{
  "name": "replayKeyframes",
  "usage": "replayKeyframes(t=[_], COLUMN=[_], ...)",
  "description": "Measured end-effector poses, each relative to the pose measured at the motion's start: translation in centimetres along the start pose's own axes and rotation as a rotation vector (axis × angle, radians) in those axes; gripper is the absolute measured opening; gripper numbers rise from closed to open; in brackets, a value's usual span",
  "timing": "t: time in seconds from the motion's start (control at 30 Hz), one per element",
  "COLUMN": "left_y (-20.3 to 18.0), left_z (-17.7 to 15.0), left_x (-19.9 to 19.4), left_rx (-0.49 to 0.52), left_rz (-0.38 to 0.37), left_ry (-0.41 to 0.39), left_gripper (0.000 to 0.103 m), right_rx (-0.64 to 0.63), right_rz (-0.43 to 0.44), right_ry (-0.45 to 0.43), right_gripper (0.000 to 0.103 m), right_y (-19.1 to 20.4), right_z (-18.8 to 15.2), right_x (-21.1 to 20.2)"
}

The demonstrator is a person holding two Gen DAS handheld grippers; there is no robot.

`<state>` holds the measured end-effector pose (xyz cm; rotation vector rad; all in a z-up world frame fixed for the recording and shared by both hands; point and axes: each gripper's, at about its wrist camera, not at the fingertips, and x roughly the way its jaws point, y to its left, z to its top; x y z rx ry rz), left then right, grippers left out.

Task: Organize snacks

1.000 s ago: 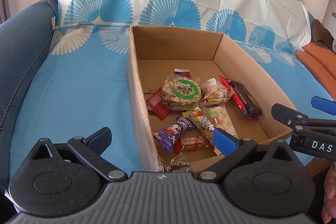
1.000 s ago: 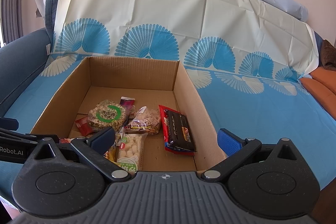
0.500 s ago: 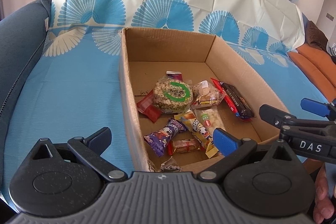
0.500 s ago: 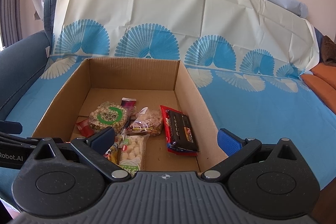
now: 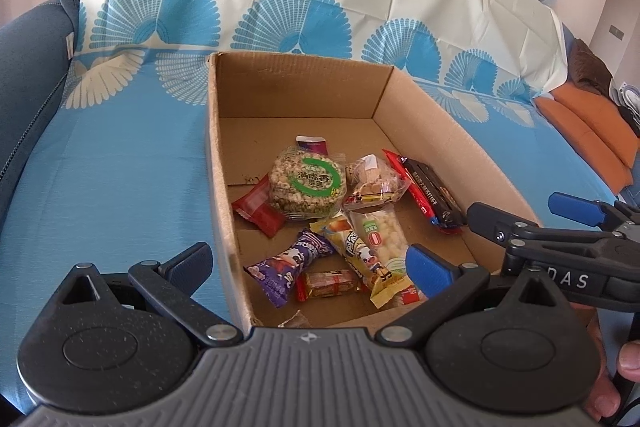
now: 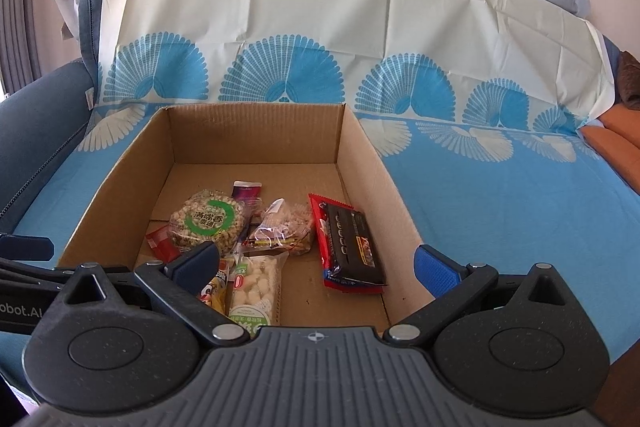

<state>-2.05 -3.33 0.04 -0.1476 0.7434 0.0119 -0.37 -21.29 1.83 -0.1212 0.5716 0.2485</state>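
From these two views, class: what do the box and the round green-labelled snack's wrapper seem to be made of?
Box: corrugated cardboard, matte brown; fluting shows along its cut rim. Round snack wrapper: probably thin clear plastic film, glossy, since the puffed grains show through it.

Both black two-finger grippers with blue pads level, side by side, jaws spread wide and empty: left gripper (image 5: 306,261), right gripper (image 6: 316,265). A bare hand (image 5: 608,379) grips the right tool's handle from behind.

Wrapped snacks (image 5: 320,183) — jumbled in open box (image 5: 218,187)
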Motion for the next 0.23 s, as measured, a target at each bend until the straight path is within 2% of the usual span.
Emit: replayKeyframes(t=[0.1, 0.17, 0.23], left_y=[-0.3, -0.5, -0.7], left_z=[0.0, 0.1, 0.1], left_x=[0.1, -0.1, -0.1], left_rx=[0.01, 0.023, 0.035], left_rz=[-0.019, -0.034, -0.037], left_ry=[-0.012, -0.028, -0.037], left_gripper=[0.103, 0.103, 0.103], right_rx=[0.005, 0.045, 0.146], right_rz=[-0.027, -0.086, -0.111], right_ry=[-0.035, -0.114, -0.193], right_gripper=[0.102, 0.102, 0.102], right_y=[-0.3, -1.7, -4.8], right_z=[0.1, 0.7, 1.7], right_x=[-0.3, -1.1, -2.1])
